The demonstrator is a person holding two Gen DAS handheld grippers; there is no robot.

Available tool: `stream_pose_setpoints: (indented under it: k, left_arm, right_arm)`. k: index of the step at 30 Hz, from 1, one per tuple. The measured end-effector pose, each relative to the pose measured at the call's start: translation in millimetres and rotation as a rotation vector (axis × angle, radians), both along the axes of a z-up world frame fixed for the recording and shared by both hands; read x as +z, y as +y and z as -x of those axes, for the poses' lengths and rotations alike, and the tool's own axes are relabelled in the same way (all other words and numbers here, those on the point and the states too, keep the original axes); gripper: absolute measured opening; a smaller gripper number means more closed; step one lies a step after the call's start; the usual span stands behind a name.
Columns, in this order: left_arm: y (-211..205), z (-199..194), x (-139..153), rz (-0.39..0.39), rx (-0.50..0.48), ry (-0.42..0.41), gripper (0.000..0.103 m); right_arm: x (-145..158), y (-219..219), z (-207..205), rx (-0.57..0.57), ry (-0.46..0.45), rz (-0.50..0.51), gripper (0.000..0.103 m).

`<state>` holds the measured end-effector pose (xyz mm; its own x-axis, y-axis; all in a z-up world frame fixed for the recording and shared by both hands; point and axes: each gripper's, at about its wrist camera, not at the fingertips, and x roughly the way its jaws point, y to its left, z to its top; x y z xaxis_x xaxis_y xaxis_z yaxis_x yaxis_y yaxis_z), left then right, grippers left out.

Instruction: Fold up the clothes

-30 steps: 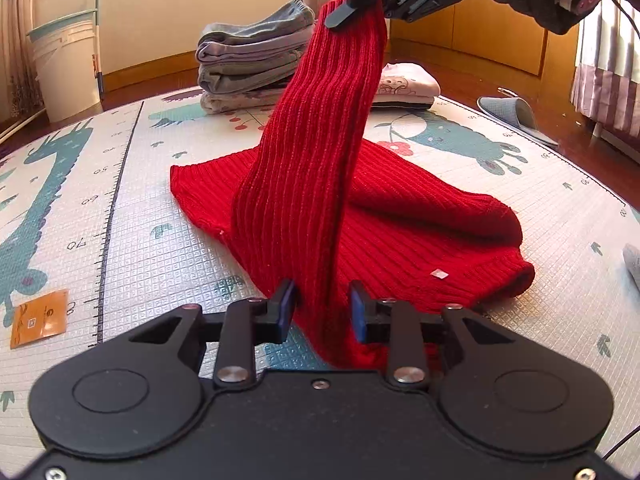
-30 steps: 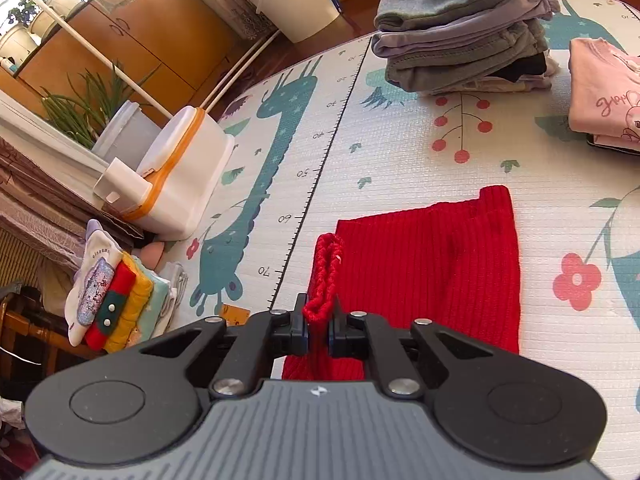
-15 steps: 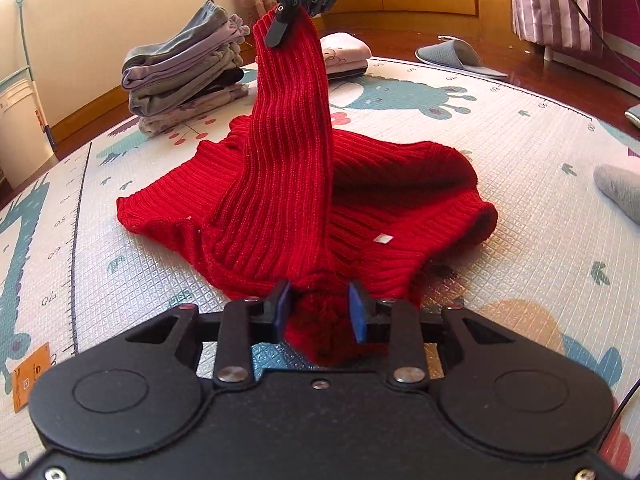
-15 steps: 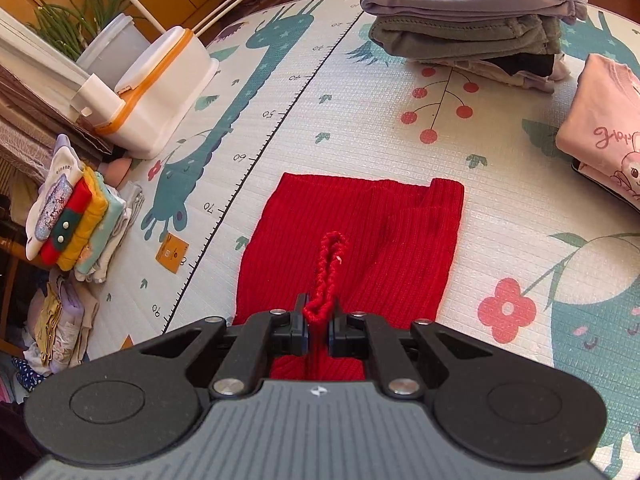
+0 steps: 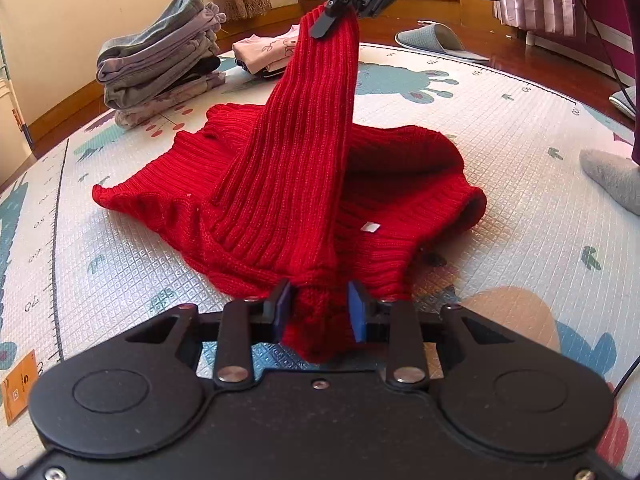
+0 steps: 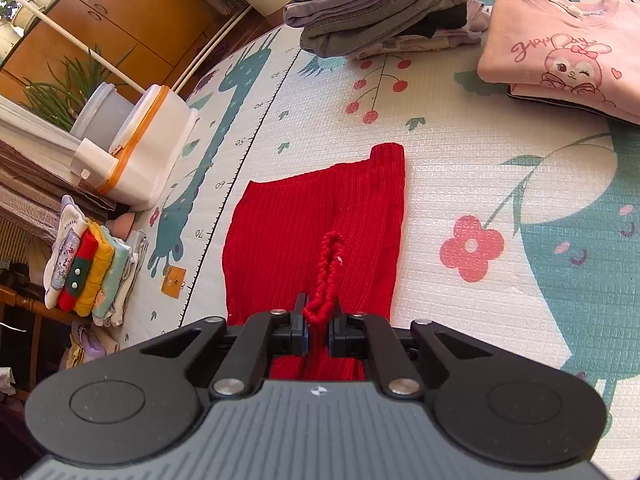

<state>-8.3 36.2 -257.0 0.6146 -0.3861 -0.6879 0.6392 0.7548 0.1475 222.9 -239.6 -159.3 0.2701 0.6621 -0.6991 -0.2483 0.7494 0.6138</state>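
Left wrist view, far left: orange card [image 5: 18,388] flat on the play mat [image 5: 520,152], next to the printed ruler line. Behind it, a stack of folded grey and lilac clothes [image 5: 160,68] at the mat's back edge, with a folded pink shirt [image 5: 268,50] just to its right. Centre: red ribbed sweater [image 5: 280,184], body spread flat on the mat, one sleeve pulled up taut from near to far. Left gripper [image 5: 319,312] clamps the near bunched end of that sleeve, knit squeezed between both pads, low over the mat. Right gripper [image 5: 340,12] is at the top of the view, pinched tight on the sleeve's cuff end, raised well above the mat. Small white tag [image 5: 370,227] lies on the sweater body, right of the sleeve. Further right: grey slipper [image 5: 436,38] on the wood floor beyond the mat, and a grey-socked foot [image 5: 612,180] on the mat's right edge. Right wrist view, left side: white bin with orange trim [image 6: 148,152] off the mat, and a pile of folded coloured clothes [image 6: 88,272] below it; sweater centre, pink shirt top right.
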Motion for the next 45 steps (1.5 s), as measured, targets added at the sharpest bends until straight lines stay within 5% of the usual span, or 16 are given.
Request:
stream_pose_setpoints:
  k: [8, 20, 25, 29, 34, 38, 45]
  left_arm:
    - [-0.8, -2.5, -0.7, 0.010, 0.004, 0.018, 0.027]
    - [1.3, -12.4, 2.3, 0.058, 0.032, 0.083, 0.028]
    - [25.7, -25.6, 21.0, 0.217, 0.037, 0.221, 0.034]
    - [43.9, -38.0, 30.3, 0.327, 0.130, 0.238, 0.034]
    - [25.8, -40.1, 7.1, 0.199, 0.115, 0.233, 0.034]
    - [29.6, -53.9, 19.3, 0.190, 0.120, 0.292, 0.034]
    - [34.0, -129.5, 40.8, 0.000, 0.037, 0.077, 0.031]
  right_arm:
    - [-20.1, -36.1, 34.1, -0.112, 0.055, -0.052, 0.010]
    - [-55.6, -40.8, 42.4, -0.159, 0.143, 0.007, 0.010]
    - [-66.9, -41.4, 44.7, -0.171, 0.167, 0.027, 0.011]
    - [-64.7, -37.9, 42.4, -0.157, 0.144, 0.029, 0.011]
    - [-61.8, -33.4, 39.5, -0.139, 0.116, 0.032, 0.011]
    - [-59.5, -29.8, 37.2, -0.125, 0.093, 0.034, 0.012]
    - [-56.6, -24.3, 35.1, -0.102, 0.075, 0.034, 0.013]
